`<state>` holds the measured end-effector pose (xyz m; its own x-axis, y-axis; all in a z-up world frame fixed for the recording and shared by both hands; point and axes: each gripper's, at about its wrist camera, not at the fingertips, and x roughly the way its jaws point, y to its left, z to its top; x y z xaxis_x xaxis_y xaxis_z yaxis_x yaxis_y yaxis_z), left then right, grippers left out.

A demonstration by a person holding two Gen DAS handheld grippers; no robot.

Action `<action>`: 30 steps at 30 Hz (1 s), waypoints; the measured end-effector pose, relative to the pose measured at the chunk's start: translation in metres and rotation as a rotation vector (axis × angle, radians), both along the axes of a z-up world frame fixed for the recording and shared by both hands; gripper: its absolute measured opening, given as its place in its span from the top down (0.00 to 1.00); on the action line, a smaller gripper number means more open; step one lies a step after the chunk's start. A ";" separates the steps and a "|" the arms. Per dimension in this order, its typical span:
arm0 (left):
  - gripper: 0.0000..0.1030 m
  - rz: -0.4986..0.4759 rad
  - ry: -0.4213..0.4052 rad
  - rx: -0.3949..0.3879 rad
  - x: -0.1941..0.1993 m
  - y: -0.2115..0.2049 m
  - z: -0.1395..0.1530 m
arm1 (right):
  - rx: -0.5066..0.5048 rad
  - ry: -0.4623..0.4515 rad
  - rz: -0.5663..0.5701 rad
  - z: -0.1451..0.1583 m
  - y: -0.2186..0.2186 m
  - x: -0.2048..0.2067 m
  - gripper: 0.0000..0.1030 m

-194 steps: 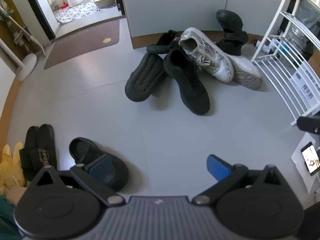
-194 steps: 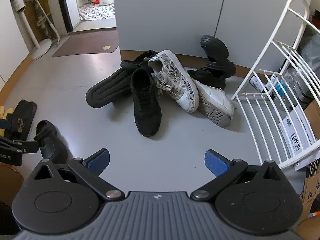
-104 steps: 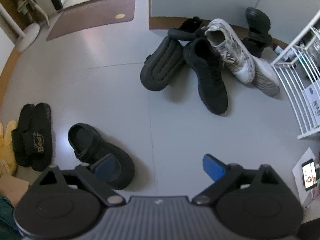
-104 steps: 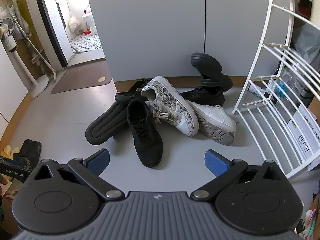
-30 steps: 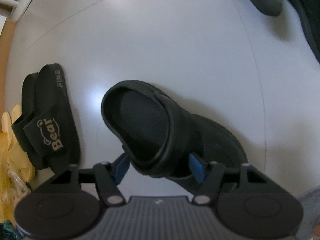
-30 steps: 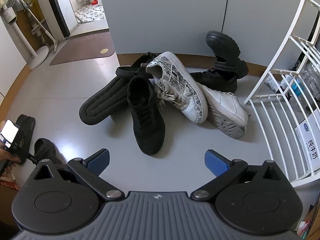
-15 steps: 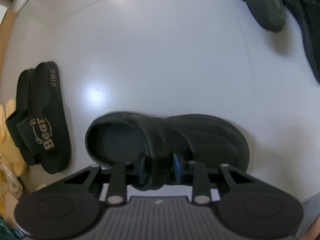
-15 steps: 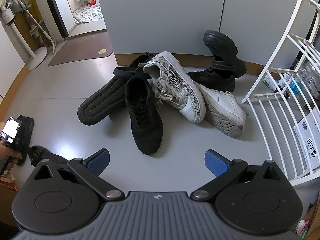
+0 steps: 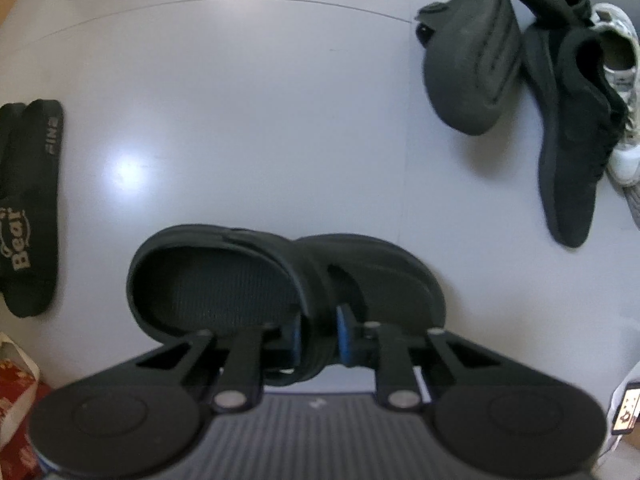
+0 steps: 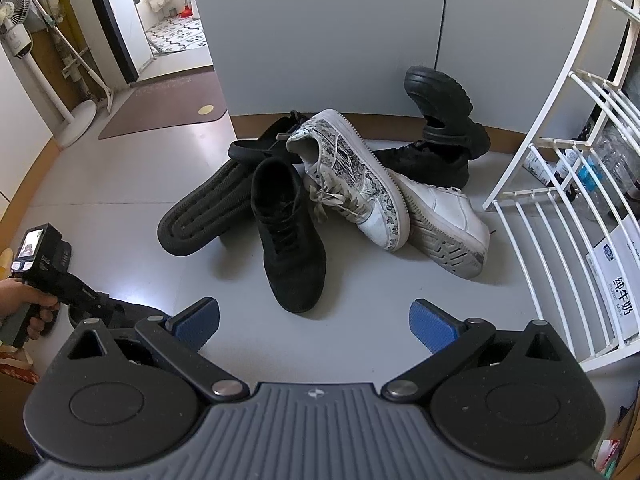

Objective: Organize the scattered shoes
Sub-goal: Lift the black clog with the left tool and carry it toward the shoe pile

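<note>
Grey floor [image 9: 280, 100], black clog [image 9: 280, 280] crosswise, toe right, in left jaws; right jaws spread, empty.

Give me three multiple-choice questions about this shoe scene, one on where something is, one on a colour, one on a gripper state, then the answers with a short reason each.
1. Where is the white wire rack relative to the shoe pile?
A. left of it
B. right of it
C. on top of it

2. What colour is the clog that the left gripper is on?
A. black
B. white
C. red

3. How is the right gripper?
A. shut on a sneaker
B. shut on nothing
C. open, holding nothing

Answers: 1 B, the rack stands at the right edge of the right wrist view; 2 A, the clog is black all over; 3 C, its blue pads stand wide apart over bare floor.
</note>
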<state>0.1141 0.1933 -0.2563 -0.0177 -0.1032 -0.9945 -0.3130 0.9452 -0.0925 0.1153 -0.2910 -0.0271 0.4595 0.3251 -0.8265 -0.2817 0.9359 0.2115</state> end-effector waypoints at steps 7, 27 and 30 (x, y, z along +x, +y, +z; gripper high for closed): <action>0.84 0.020 -0.038 -0.068 0.001 -0.038 0.009 | 0.015 -0.009 -0.013 0.003 -0.005 0.000 0.00; 0.86 0.260 -0.123 -0.253 -0.011 -0.168 0.004 | 0.079 -0.017 -0.059 0.009 -0.043 -0.003 0.00; 0.86 0.276 -0.124 -0.266 -0.006 -0.189 0.002 | 0.089 -0.018 -0.066 0.009 -0.049 -0.003 0.00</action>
